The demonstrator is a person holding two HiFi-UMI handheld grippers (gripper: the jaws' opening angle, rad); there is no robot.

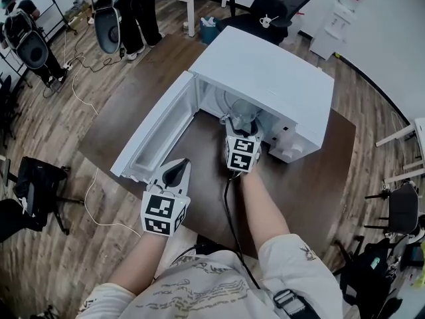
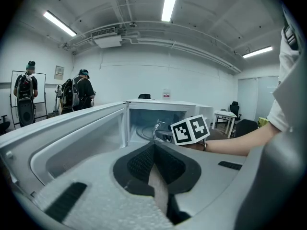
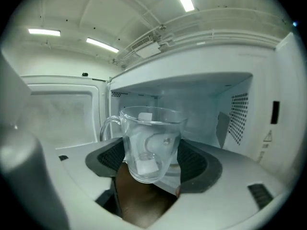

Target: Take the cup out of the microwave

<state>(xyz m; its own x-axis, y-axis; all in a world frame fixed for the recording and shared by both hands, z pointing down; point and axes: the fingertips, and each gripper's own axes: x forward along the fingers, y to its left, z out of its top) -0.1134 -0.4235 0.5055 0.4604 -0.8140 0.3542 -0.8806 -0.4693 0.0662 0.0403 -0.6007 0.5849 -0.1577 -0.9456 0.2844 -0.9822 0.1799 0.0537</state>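
Observation:
A white microwave point(image 1: 279, 78) stands on a brown table point(image 1: 312, 178) with its door point(image 1: 156, 135) swung open to the left. At the mouth of the cavity, my right gripper point(image 1: 240, 122) is shut on a clear glass cup point(image 1: 243, 113). In the right gripper view the cup point(image 3: 149, 143) sits between the dark pads point(image 3: 196, 164), slightly tilted, with its handle to the left and the cavity point(image 3: 206, 104) behind it. My left gripper point(image 1: 176, 172) hovers by the door's near end, shut and holding nothing. The left gripper view shows its pads point(image 2: 144, 163) pressed together, with the right gripper's marker cube point(image 2: 190, 129) ahead.
A cable point(image 1: 229, 218) trails from the right gripper across the table. A black office chair point(image 1: 272, 5) stands behind the microwave. People with gear point(image 1: 126, 12) stand at the far left. Another chair point(image 1: 40, 185) is on the floor to the left, and a stool point(image 1: 402, 208) to the right.

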